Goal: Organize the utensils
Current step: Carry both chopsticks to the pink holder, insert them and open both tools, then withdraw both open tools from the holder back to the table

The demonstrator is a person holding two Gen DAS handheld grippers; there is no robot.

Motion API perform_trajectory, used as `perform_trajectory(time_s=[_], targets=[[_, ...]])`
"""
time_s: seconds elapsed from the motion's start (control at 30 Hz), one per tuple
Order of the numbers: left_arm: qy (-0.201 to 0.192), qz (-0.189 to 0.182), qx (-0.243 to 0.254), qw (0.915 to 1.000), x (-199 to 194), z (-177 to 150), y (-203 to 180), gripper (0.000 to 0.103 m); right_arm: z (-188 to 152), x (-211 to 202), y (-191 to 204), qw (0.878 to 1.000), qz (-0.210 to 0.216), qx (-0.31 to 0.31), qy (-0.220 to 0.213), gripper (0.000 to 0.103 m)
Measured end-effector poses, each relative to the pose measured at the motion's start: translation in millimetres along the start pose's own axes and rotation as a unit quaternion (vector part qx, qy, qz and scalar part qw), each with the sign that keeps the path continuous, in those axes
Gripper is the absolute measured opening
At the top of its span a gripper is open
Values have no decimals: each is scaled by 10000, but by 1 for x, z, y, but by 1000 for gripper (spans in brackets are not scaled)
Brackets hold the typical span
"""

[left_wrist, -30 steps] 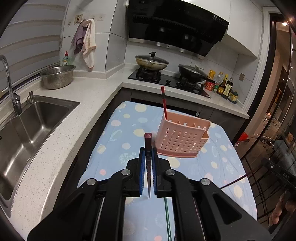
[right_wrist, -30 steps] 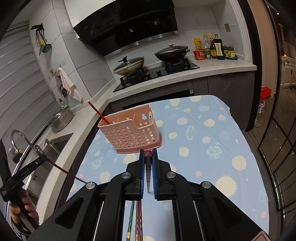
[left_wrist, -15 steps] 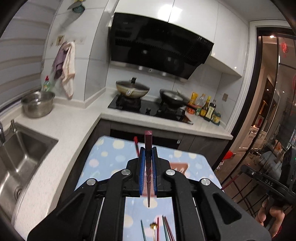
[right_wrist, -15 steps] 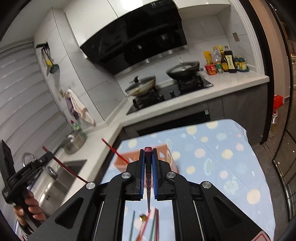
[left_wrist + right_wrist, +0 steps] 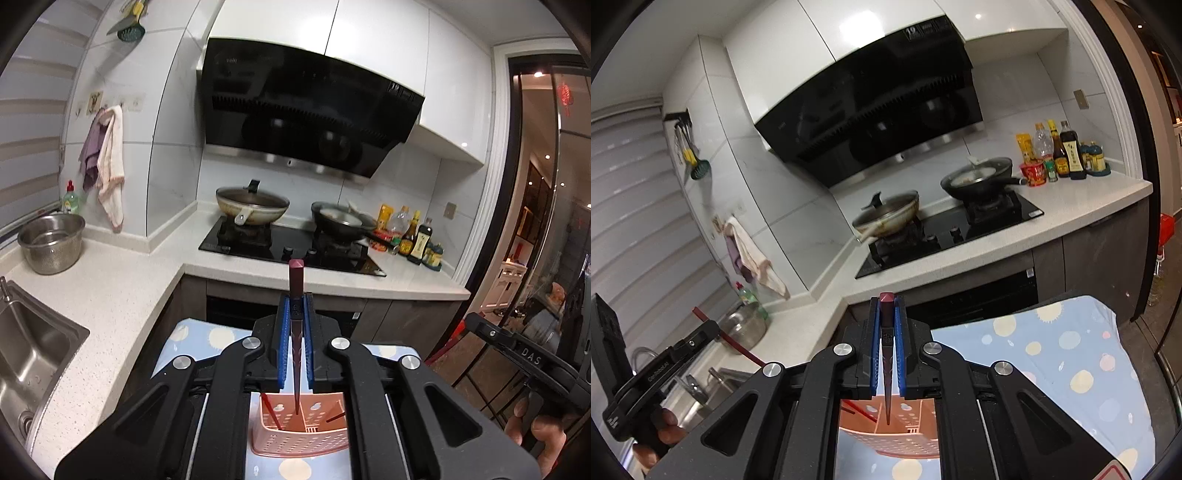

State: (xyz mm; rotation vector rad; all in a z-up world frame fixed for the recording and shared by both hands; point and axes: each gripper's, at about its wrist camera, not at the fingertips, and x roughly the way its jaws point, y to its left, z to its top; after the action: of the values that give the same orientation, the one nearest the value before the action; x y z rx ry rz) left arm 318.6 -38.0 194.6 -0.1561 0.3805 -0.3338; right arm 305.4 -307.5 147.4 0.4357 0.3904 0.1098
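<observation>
Since a second ago we have tipped both grippers upright: each chopstick, left (image 5: 295,354) and right (image 5: 886,354), pinched between closed fingers, now points down into the pink caddy (image 5: 301,435) directly below.

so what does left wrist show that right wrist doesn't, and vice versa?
Only the left wrist view: the sink basin in full, and the right hand-held gripper at the right edge, its jaws out of view.

Only the right wrist view: the left hand-held gripper from the side, shut on a red chopstick, and a wide stretch of the spotted tablecloth.

Both: a dark red chopstick clamped between the view's own blue pads, tip down over the pink utensil basket, plus the stove with two pans, hood, steel pot, hanging towels and condiment bottles.
</observation>
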Motion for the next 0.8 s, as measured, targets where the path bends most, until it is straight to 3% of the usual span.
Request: perform_trajectory(time_s=[0.23,0.47,0.53,0.6,0.8], targets=[[502,75,-115,9986,37,-31,14,7,-28,39,-6,9983,-119,-86,570,7],[795,104,-197,9966,54,-50,21,7,-43,53,-5,9969,-337,-222,676,11],[815,161,-235,9963,55,-53,22,18,-44,51,-2,9966,-434,-317,621,24],[766,266,-228,9964,52,-54,21,38,-45,48,-1,9966,-484,-393,543,32],[718,356,-171,9966,41,-54,21,45,-48,35,1,9965,-462,-435,550,32]])
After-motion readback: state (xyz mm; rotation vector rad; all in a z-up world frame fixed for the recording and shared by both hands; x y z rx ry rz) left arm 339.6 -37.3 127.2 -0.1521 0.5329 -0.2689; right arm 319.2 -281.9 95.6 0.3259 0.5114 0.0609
